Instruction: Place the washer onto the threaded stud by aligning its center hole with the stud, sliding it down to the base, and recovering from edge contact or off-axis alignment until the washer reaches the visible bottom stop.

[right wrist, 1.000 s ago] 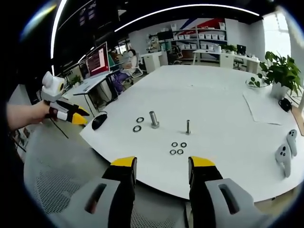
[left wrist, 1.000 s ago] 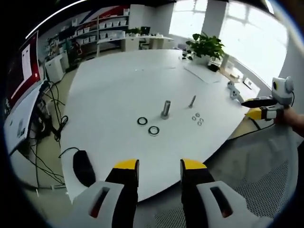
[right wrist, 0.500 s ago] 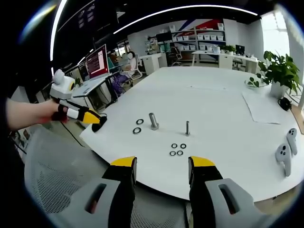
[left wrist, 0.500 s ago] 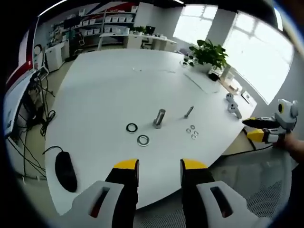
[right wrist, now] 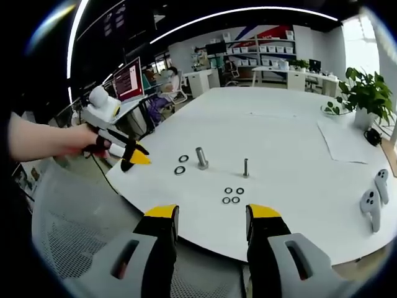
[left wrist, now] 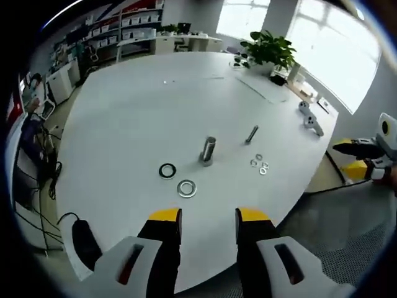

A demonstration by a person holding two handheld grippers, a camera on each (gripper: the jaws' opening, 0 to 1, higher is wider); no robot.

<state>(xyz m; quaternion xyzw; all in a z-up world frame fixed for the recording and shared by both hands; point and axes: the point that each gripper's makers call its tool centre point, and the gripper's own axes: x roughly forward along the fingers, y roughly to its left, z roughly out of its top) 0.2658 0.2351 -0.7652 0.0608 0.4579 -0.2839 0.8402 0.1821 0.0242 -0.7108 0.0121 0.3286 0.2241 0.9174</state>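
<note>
Left gripper (left wrist: 208, 217) fingers spread and empty at the frame's bottom; just above them on the white tabletop (left wrist: 136, 118) lies the washer (left wrist: 186, 188), then the threaded stud (left wrist: 208, 151) at centre. Right gripper (right wrist: 212, 214) likewise released; its small washers (right wrist: 232, 195) are hard to make out.

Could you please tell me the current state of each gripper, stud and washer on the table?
Left gripper: jaws open, empty.
Right gripper: jaws open, empty.
Thick stud: upright, bare, no washer on it.
Thin stud: standing, bare.
Two large washers: flat on the table beside the thick stud.
Small washers: lying loose near the thin stud.
</note>
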